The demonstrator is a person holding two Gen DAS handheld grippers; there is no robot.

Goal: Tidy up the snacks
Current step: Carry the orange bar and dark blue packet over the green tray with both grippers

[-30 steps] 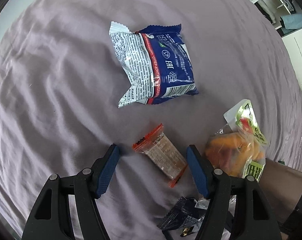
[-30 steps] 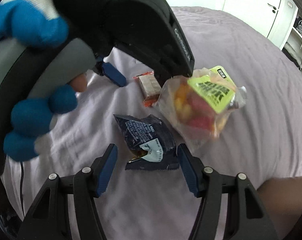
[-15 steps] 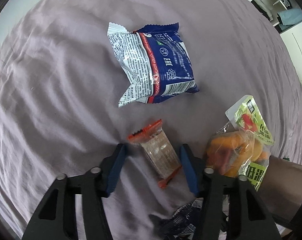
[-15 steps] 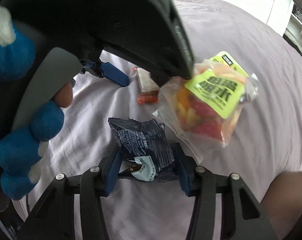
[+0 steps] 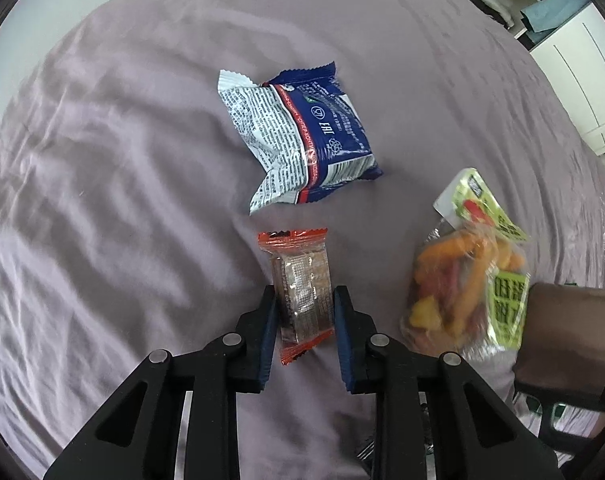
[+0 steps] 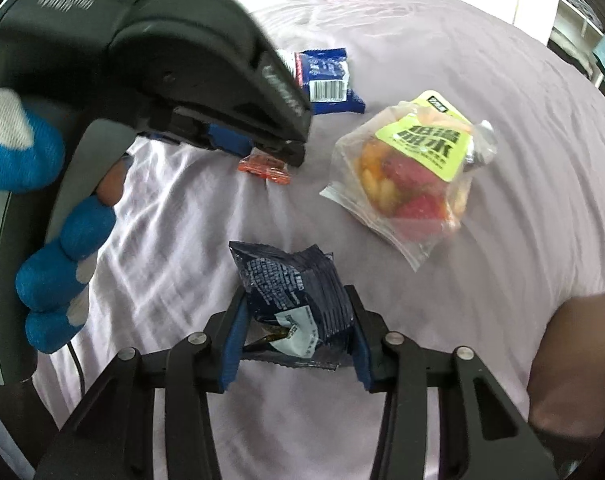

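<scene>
**Both grippers clamped on small snacks**

Your left gripper (image 5: pixel 304 308) has just been closing, and its blue pads now press on the two long sides of the orange-ended snack bar (image 5: pixel 302 292). The bar runs lengthwise between the jaws, its far crimped end sticking out beyond the tips and its near end tucked back between the fingers.

Your right gripper (image 6: pixel 298 312) has also just been closing, and it now pinches the dark blue snack packet (image 6: pixel 294 292), crumpled between the pads, with the top of the packet rising past the tips.

On the purple bedsheet (image 5: pixel 122 160), the blue-and-white snack bag (image 5: pixel 302 136) lies beyond the bar, apart from it. The clear bag of mixed fruit sweets (image 6: pixel 414 172) with its lime label lies to the right, touching neither gripper.
</scene>
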